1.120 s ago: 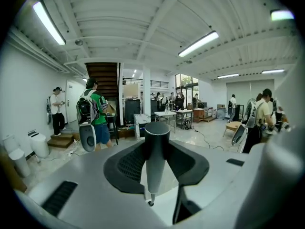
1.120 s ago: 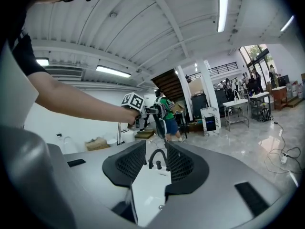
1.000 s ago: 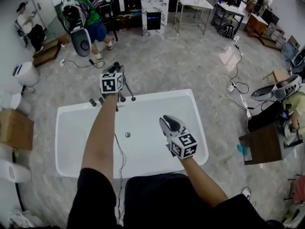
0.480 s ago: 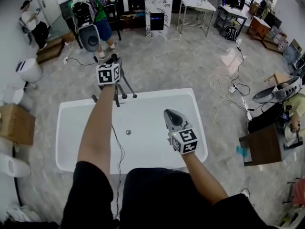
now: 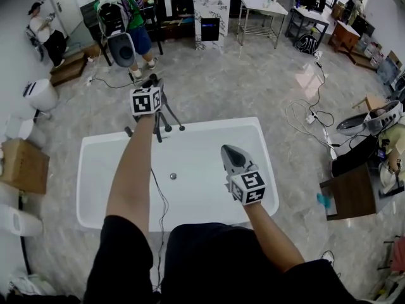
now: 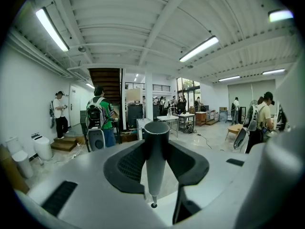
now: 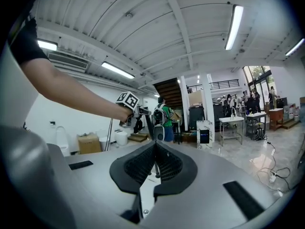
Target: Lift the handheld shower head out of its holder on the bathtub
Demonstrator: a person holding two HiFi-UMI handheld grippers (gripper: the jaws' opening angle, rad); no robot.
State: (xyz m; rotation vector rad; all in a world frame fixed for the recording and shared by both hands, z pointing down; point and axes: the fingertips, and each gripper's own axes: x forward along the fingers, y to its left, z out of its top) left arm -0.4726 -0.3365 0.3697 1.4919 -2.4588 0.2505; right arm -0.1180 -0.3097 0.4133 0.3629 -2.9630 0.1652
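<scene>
The shower head's dark grey handle point(image 6: 156, 147) stands upright between the jaws of my left gripper point(image 6: 155, 163), which is shut on it. Its lower tip, a small knob, shows over the white tub. In the head view my left gripper point(image 5: 152, 82) is over the far rim of the white bathtub point(image 5: 209, 124), with the black handle point(image 5: 162, 114) running down toward the black tap fittings point(image 5: 128, 132). My right gripper point(image 5: 229, 151) hovers over the tub's right half. Its jaws have just closed with nothing between them, and it is shut point(image 7: 155, 163).
The tub's drain point(image 5: 173, 177) lies near its middle. A thin black cable point(image 5: 156, 192) hangs along my left arm. A person in a green shirt with a backpack point(image 5: 120, 14) stands beyond the tub. A cardboard box point(image 5: 25, 166) and a toilet point(image 5: 39, 95) stand at the left.
My left gripper has lifted slightly with the handle in it. My right gripper's jaws have closed. The person in green has stepped a little to the right.
</scene>
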